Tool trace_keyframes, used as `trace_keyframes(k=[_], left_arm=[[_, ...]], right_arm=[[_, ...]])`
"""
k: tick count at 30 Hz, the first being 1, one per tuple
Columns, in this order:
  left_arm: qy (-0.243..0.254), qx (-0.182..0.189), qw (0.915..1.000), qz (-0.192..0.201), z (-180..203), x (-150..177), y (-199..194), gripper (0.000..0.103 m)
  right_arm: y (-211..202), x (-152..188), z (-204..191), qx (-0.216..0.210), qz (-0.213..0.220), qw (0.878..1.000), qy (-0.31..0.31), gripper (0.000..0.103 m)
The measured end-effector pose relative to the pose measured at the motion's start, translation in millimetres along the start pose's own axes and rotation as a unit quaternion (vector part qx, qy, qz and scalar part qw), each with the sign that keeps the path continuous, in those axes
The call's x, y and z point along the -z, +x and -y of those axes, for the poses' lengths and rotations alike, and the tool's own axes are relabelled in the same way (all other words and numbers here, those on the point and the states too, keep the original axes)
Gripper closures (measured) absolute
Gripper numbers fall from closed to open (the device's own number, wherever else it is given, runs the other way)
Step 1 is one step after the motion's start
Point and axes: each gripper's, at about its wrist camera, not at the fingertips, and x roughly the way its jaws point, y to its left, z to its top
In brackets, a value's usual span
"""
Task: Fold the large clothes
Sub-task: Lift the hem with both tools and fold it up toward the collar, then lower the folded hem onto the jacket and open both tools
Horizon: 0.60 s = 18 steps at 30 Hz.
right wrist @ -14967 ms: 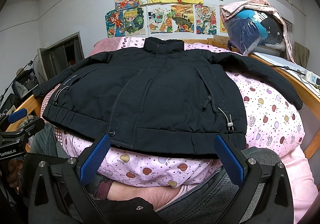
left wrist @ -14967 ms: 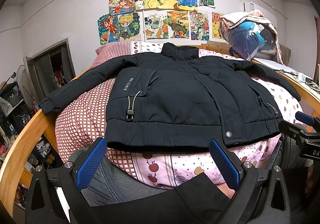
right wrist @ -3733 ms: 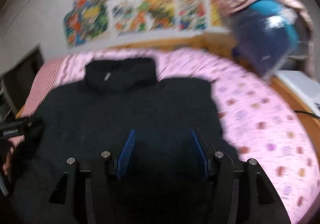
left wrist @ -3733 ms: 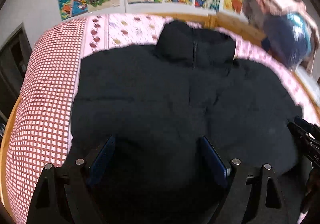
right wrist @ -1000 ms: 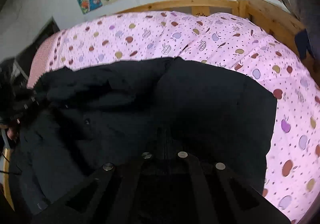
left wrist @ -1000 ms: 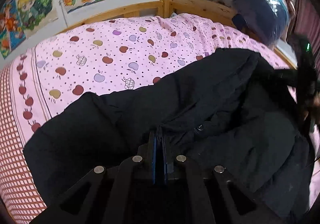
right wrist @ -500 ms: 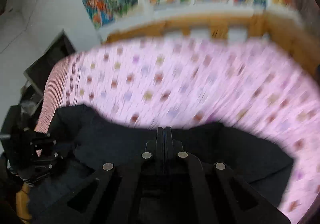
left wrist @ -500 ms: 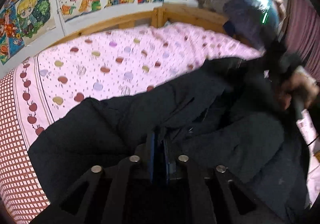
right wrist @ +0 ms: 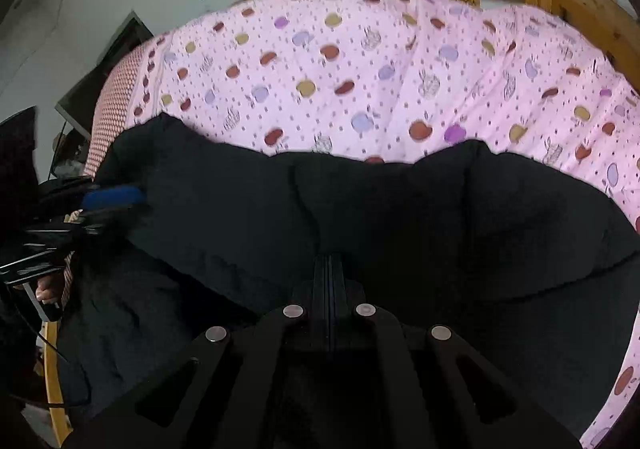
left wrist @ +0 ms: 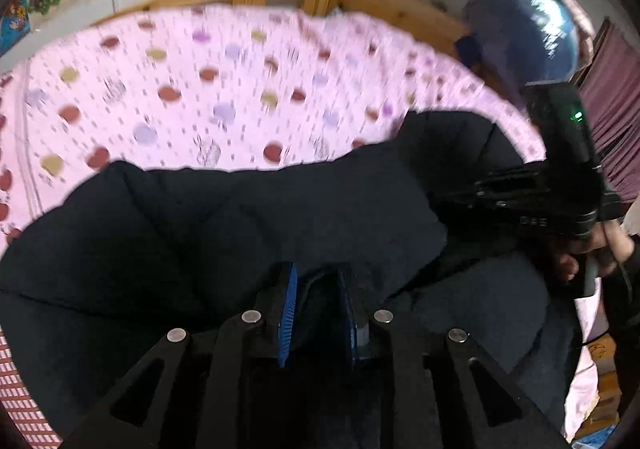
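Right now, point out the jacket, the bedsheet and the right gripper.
jacket [right wrist: 500, 233]: right wrist view, on the dark padded fabric of the folded body.
bedsheet [right wrist: 360, 61]: right wrist view, on a bare stretch of the pink apple print.
right gripper [right wrist: 329, 265]: right wrist view, at the tips of its closed fingers.

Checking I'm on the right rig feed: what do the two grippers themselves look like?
Both are black, angular frames with round silver bolts. The left gripper has blue ribbed pads on its fingers. Seen from the left camera, the right gripper body carries a small green light and white lettering too blurred to read. Thin black cables trail from both handles.
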Motion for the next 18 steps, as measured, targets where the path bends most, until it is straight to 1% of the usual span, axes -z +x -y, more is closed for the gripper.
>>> trace_keyframes(k=[3,5,8,9,13,18], left_arm=[[0.015,-0.018,0.9995,-0.019,2.2,5.0,19.4,0.086],[0.024,-0.032,0.9988,-0.027,3.4,10.0,31.5,0.087],[0.023,-0.043,0.9983,-0.031,3.7,16.2,47.3,0.087],[0.025,-0.045,0.9982,-0.031,4.0,13.0,48.7,0.087],[0.024,-0.046,0.9986,-0.010,8.3,15.1,44.0,0.087],[-0.004,-0.031,0.9988,0.038,6.6,18.7,14.6,0.087]], right_arm=[[20.3,1.7,3.0,0.002,-0.026,1.000,0.001,0.102],[31.8,7.0,6.9,0.001,-0.030,1.000,0.006,0.102],[44.2,14.9,12.0,0.000,-0.028,1.000,0.012,0.102],[46.3,17.8,13.3,0.001,-0.025,1.000,0.013,0.102],[45.7,26.9,14.1,0.005,-0.005,1.000,0.014,0.102],[21.4,36.9,6.4,0.004,0.041,0.999,0.024,0.102]])
